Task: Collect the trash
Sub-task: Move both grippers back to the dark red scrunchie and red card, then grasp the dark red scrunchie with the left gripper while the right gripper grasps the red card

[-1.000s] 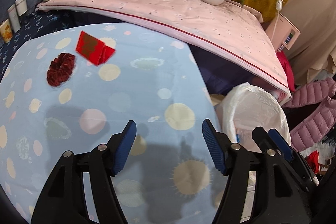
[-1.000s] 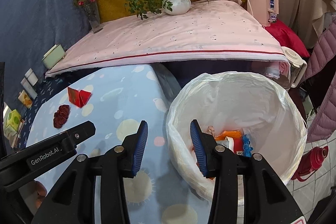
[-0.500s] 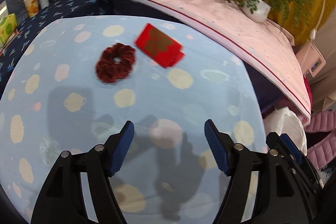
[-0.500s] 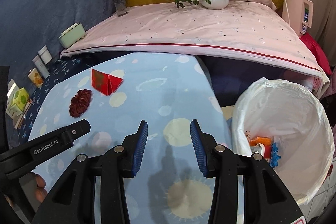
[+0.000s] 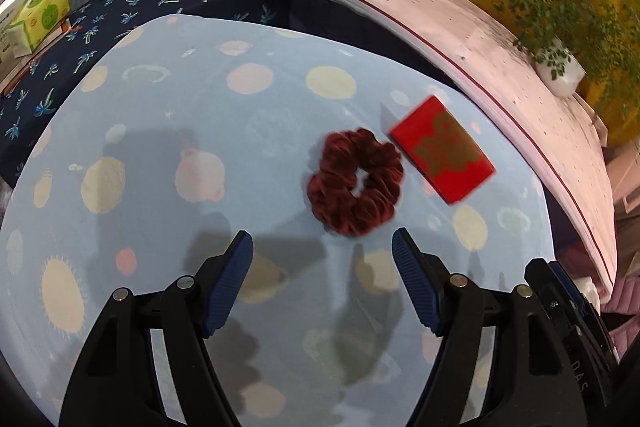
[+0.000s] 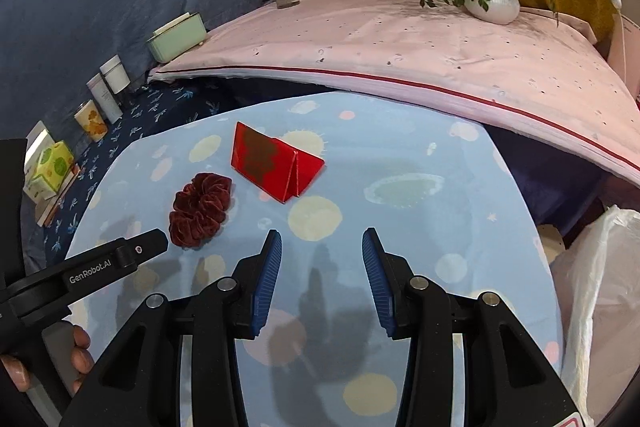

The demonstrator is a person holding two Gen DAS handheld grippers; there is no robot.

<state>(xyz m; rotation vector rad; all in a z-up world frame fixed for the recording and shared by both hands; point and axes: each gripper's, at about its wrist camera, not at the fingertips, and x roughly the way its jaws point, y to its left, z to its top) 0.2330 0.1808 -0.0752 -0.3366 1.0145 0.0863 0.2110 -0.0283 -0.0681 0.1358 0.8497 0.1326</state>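
Left gripper, jaws just widened and empty, hovers short of a dark red scrunchie; a folded red envelope lies beyond. Right gripper gapes empty.

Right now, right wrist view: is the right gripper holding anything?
No. The right gripper has its jaws apart over bare tablecloth, with the scrunchie and the red folded card lying untouched further up the table.
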